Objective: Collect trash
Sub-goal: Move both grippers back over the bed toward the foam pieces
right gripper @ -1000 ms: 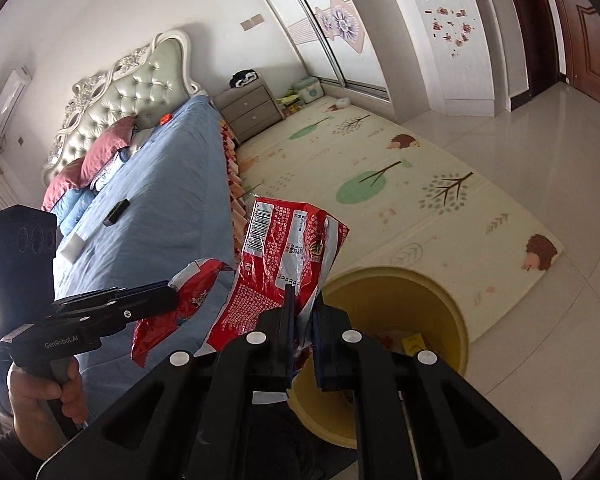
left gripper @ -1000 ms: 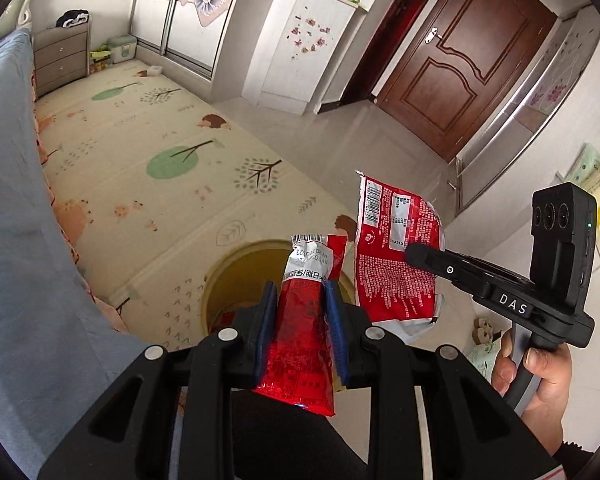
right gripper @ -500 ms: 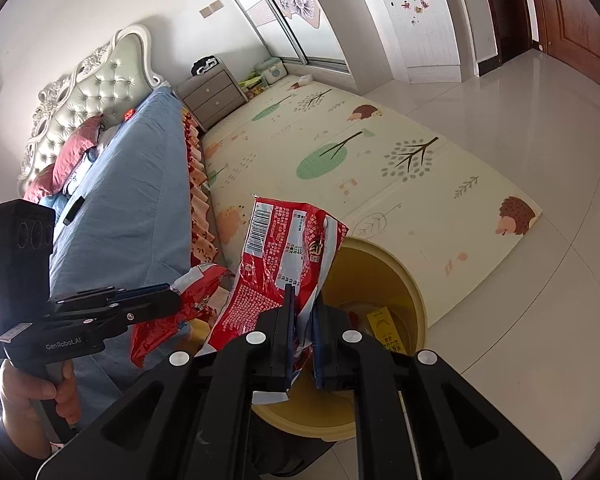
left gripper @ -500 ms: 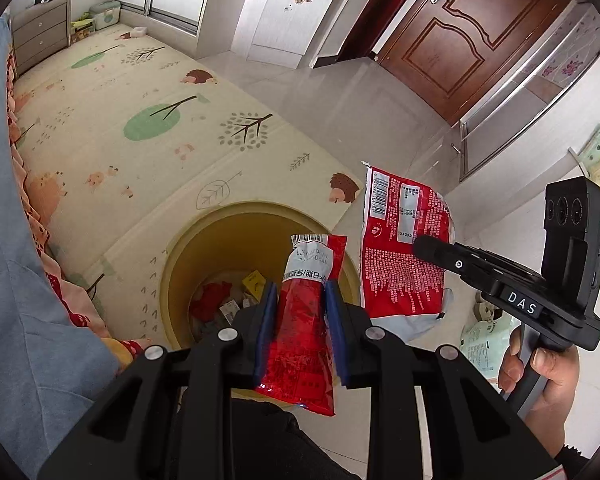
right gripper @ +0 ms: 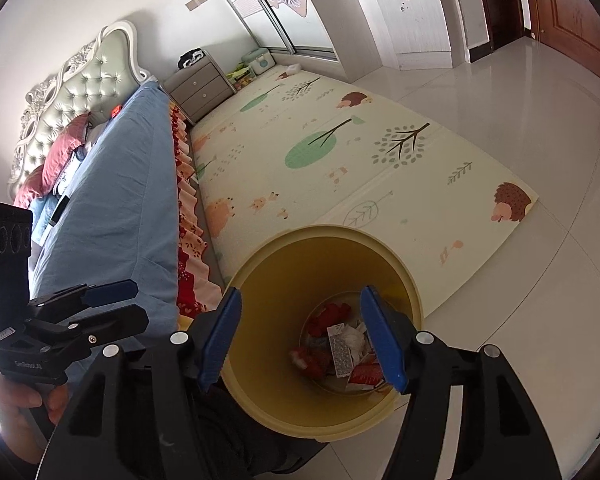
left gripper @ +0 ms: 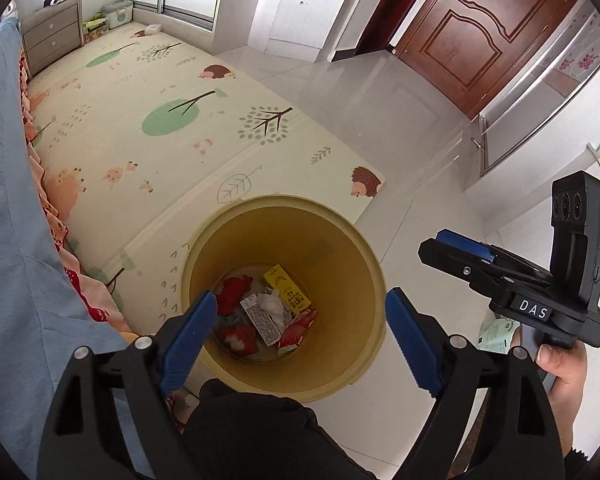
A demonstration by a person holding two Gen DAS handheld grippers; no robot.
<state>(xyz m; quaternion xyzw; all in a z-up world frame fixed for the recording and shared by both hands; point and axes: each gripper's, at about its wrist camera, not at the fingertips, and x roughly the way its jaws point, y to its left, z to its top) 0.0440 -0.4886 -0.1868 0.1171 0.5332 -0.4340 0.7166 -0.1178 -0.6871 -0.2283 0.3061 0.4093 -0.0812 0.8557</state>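
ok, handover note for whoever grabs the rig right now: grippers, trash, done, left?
Left gripper: open, empty, above the yellow bin.
Right gripper: open, empty, also over the bin.
Trash: red wrappers, a yellow carton and crumpled paper lie at the bin's bottom.
Done: nothing left in either gripper.
Left: no loose trash visible on the play mat or tile floor; check the bed.

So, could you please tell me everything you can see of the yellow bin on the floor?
The yellow bin is a round, open-topped bucket, seemingly plastic, with smooth walls tapering to a narrower base. It stands upright, partly on the play mat's corner and near the bed. At its bottom lie red wrappers, crumpled tissue and a yellow carton. Both open grippers hang above, apart from it.
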